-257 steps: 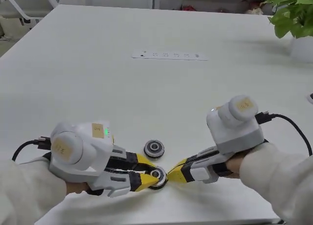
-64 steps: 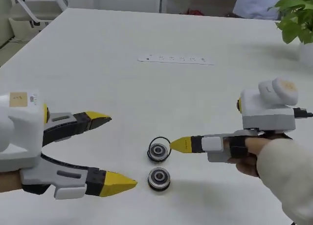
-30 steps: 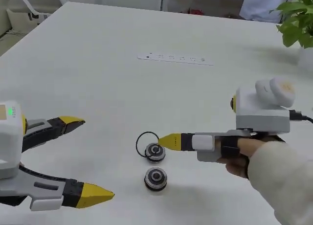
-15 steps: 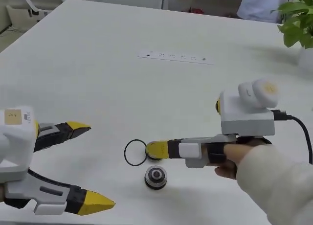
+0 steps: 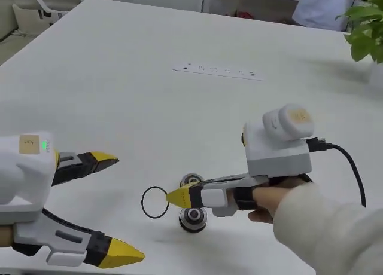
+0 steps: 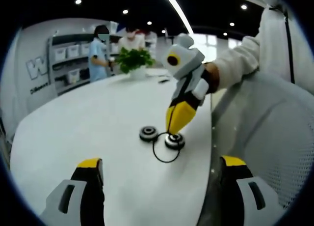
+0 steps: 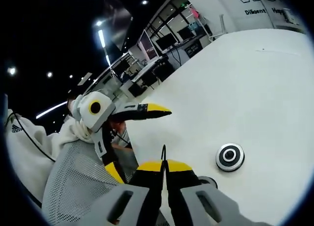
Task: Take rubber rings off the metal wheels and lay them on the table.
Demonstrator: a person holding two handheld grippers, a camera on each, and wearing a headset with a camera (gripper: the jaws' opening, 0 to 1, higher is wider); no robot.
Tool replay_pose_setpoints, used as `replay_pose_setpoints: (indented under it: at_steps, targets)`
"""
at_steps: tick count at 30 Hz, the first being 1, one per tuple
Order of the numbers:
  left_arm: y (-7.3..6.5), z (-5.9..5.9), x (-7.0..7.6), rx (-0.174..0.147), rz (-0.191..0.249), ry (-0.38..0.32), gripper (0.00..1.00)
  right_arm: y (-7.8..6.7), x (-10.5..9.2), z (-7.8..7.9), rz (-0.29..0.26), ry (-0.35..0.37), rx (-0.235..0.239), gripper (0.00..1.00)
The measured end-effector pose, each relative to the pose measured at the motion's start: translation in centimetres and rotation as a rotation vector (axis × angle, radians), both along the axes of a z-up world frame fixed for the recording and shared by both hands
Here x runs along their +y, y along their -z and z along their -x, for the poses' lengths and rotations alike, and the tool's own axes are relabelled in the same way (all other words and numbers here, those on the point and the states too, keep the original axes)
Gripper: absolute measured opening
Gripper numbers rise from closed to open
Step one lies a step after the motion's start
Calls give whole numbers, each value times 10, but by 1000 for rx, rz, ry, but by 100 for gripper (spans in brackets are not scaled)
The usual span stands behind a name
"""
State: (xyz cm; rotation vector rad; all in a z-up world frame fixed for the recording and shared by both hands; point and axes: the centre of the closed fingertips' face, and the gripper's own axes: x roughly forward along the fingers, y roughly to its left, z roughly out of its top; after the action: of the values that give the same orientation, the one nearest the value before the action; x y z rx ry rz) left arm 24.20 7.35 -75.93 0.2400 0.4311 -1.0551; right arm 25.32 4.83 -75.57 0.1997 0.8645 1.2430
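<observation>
- The right gripper (image 5: 177, 196) has its jaws pressed together on a thin black rubber ring (image 5: 143, 201).
- The ring loops out to the left past the yellow tips and is free of both wheels.
- In the right gripper view, a black strand of the ring rises from between the closed tips.
- Whether the ring touches the white surface (image 5: 179, 107) cannot be told.
- The near metal wheel (image 5: 192, 219) stands on the surface just beside the right gripper, on the person's side.
- The far metal wheel (image 5: 191, 180) sits just behind the right gripper and is partly hidden by it.
- The left gripper (image 5: 118, 209) has its jaws spread wide with nothing between them, off to the left and apart from the ring.
</observation>
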Motion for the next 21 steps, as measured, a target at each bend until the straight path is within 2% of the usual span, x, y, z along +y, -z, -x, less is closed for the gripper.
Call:
replay_pose_setpoints:
  at_steps: [21]
  targets:
    - [4, 6, -5, 26, -1, 35, 99, 34, 8, 0, 90, -19, 21, 0]
